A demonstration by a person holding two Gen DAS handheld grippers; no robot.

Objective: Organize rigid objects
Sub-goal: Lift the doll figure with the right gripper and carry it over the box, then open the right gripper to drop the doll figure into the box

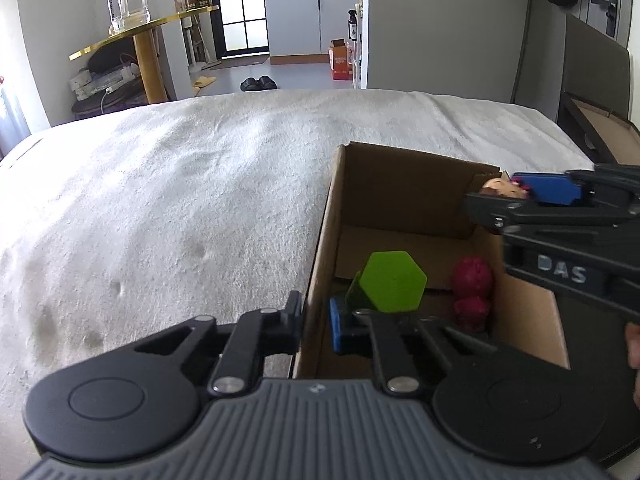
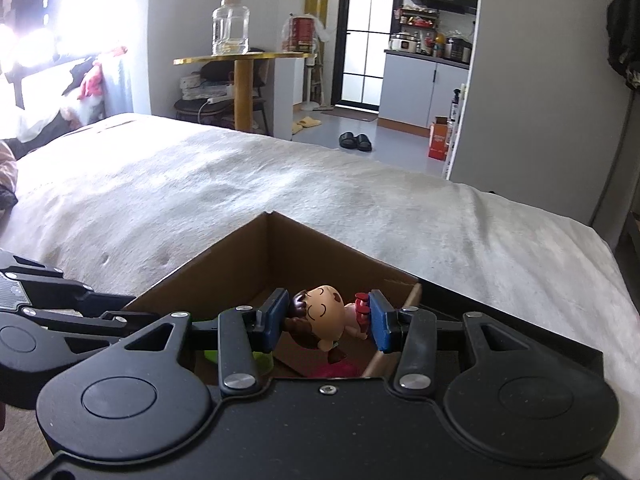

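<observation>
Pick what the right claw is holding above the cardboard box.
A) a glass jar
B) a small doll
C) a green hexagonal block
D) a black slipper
B: the right claw is shut on the doll, over the cardboard box.

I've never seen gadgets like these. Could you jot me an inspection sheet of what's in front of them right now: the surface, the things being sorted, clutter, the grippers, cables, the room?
Surface: white blanket on a bed, lightly dented.
Job's things: open cardboard box on the blanket; inside it a green hexagon block and a dark red toy; a doll figurine held sideways over the box.
Clutter: nothing seen on the blanket.
Grippers: left gripper straddles the box's wall, apparently clamping it; right gripper is shut on the doll.
Cables: a white charging lead on the stool by the gold table.
Surroundings: gold table with a glass jar, black slippers, kitchen beyond.
</observation>
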